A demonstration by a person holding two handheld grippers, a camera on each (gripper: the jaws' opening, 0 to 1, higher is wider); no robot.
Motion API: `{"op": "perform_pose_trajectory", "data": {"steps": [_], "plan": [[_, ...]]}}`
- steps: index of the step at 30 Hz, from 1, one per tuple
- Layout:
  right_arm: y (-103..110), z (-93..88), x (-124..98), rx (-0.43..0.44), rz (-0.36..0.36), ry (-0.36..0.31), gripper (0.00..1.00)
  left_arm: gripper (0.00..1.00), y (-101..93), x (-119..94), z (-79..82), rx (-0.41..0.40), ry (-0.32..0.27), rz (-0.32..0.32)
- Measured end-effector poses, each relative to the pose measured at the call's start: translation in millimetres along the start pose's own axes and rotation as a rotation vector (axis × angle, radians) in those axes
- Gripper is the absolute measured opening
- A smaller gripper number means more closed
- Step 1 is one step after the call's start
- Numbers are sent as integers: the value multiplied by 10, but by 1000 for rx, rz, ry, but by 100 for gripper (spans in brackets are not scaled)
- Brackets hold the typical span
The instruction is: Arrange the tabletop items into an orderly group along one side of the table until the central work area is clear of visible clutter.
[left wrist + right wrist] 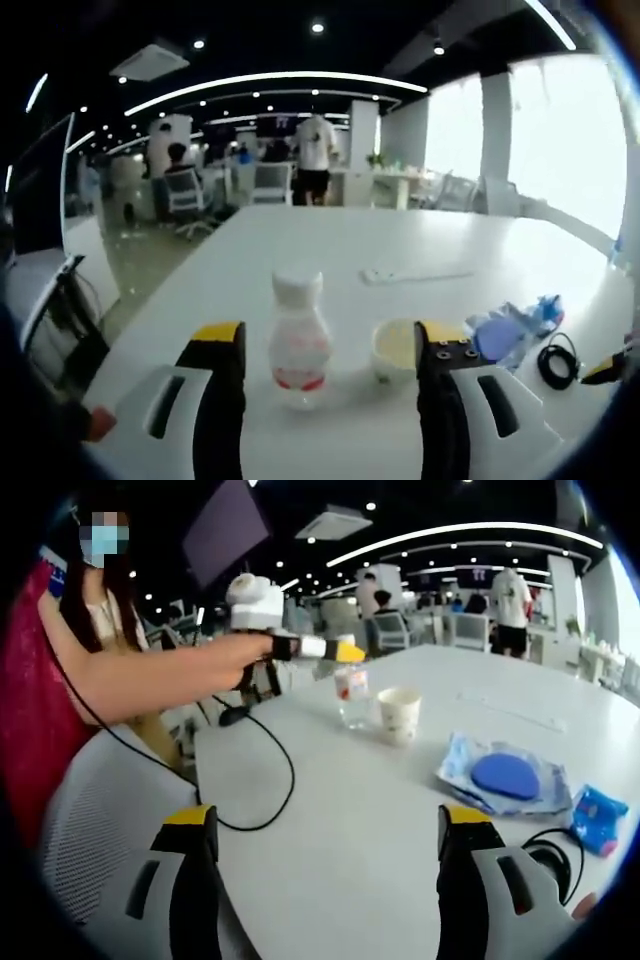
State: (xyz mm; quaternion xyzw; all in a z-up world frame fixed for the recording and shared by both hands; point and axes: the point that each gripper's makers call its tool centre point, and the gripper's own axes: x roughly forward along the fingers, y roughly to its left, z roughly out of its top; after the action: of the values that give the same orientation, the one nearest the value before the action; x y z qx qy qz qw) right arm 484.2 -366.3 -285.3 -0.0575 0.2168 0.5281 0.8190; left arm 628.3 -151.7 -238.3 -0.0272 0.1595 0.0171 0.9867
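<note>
1. Left gripper (pixel 330 350) is spread wide, lined up on the small clear plastic bottle with white cap (pixel 299 342) to grab it; the white paper cup (pixel 395 349) sits right of it.
2. Right gripper (pixel 325 840) hangs released near the table (pixel 340 810) edge; the blue pad on its wrapper (pixel 505 776) lies far right.

bottle (pixel 299 340) left of cup (pixel 394 349), pouch (pixel 507 333) further right
</note>
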Motion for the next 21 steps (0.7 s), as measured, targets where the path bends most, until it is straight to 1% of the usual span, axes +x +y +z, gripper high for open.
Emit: {"op": "perform_pose_trajectory", "data": {"steps": [3, 6, 7, 9, 11, 13, 17, 21], "plan": [[-27, 29, -27, -2, -8, -7, 90, 66, -153, -109, -19, 6, -5, -46], [-66, 44, -62, -3, -21, -13, 90, 64, -360, -238, -71, 11, 3, -107], [-73, 50, -80, -2, -24, -16, 90, 64, -381, -251, -81, 9, 6, -113], [-79, 61, -102, -3, -30, -21, 90, 63, -516, -330, -147, 9, 20, -153], [-86, 65, -113, -3, -33, -22, 90, 61, -587, -369, -200, 15, 33, -172], [-89, 75, -127, -6, -35, -23, 90, 61, -649, -408, -220, 31, 37, -186], [-106, 127, -171, -17, -41, -35, 90, 59, -797, -503, -212, 53, 32, -230], [-169, 157, -244, -26, -57, -41, 89, 58, -905, -541, -210, 64, 31, -260]]}}
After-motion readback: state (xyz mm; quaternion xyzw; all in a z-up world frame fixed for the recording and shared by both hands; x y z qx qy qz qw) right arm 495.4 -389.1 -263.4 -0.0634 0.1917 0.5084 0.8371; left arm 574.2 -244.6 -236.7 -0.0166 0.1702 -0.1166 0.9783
